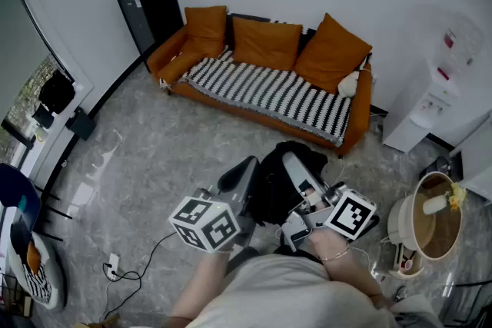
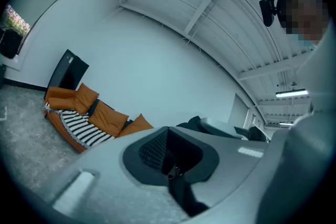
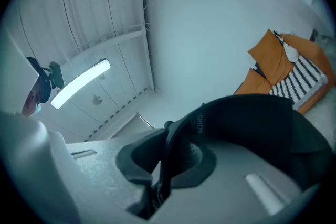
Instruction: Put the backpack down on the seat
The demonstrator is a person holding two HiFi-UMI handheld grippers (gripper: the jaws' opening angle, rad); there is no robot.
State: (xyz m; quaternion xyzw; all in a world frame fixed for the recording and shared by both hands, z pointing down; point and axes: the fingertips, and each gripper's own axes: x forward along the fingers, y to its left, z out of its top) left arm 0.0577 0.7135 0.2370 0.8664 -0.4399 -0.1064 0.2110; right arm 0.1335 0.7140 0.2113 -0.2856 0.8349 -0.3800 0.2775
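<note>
A black backpack [image 1: 275, 182] hangs above the floor in front of me, short of the orange sofa [image 1: 355, 119] with its striped seat cover [image 1: 269, 92]. My left gripper [image 1: 244, 165] meets the bag's left side. Its jaws [image 2: 170, 168] are closed, with a black strap [image 2: 185, 195] coming out between them. On the bag's right side, my right gripper [image 1: 296, 161] is shut on a black strap [image 3: 167, 162] that runs up to the backpack [image 3: 252, 126]. The sofa [image 2: 79, 123] also appears far off in the left gripper view, and the sofa [image 3: 291, 73] in the right one.
Three orange cushions [image 1: 265, 42] and a small white object [image 1: 350, 83] lie on the sofa. A black cabinet [image 1: 150, 11] stands to its left and a white water dispenser [image 1: 438, 100] to its right. A round bin [image 1: 430, 223] is near my right, and cables [image 1: 115, 269] trail at lower left.
</note>
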